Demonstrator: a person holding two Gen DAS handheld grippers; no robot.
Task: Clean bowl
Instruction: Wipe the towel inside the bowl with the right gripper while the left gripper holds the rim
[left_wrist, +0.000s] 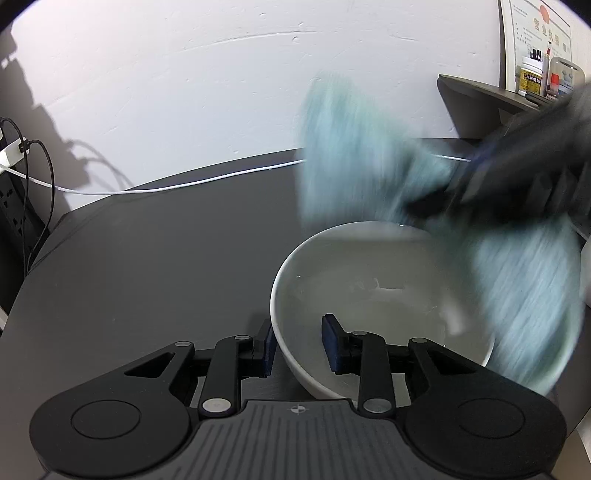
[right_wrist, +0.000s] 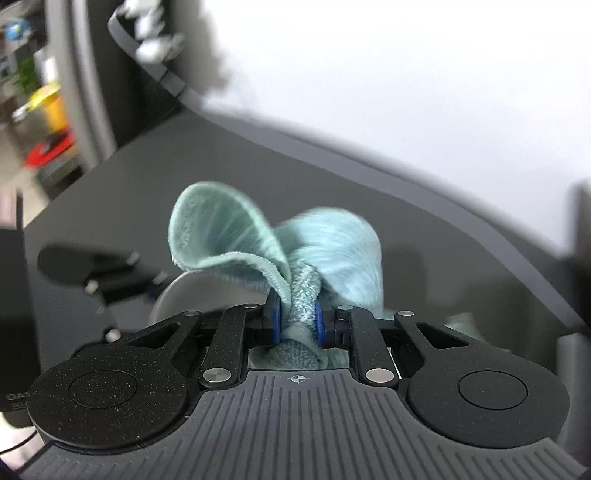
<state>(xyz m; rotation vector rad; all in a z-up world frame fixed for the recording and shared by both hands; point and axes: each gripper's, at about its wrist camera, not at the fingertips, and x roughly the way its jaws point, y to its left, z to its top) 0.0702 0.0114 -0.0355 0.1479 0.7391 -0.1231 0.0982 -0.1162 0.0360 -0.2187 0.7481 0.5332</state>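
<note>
While it sits on the dark desk (left_wrist: 166, 240), the scene reads as follows.

Bowl: white bowl (left_wrist: 314, 280), upright, mouth up, standing on the desk toward the right of the left wrist view; round, so no long axis shows.
Bowl contents: pale smears and a few glints low on the inner wall; nothing solid lies inside.
Left tool: left tool (left_wrist: 301, 343) clamped on the near rim of the bowl, one blue pad inside the wall, the other outside.
Cloth: light blue-green cloth (right_wrist: 332, 251), bunched at its middle, two flaps fanning up and outward; blurred, partly over the bowl's far right rim.
Right tool: right tool (right_wrist: 297, 319) clenched on the gathered cloth.
Surroundings: white cable (left_wrist: 147, 189) along the desk's far edge; bottles on a wall shelf (left_wrist: 476, 94).
</note>
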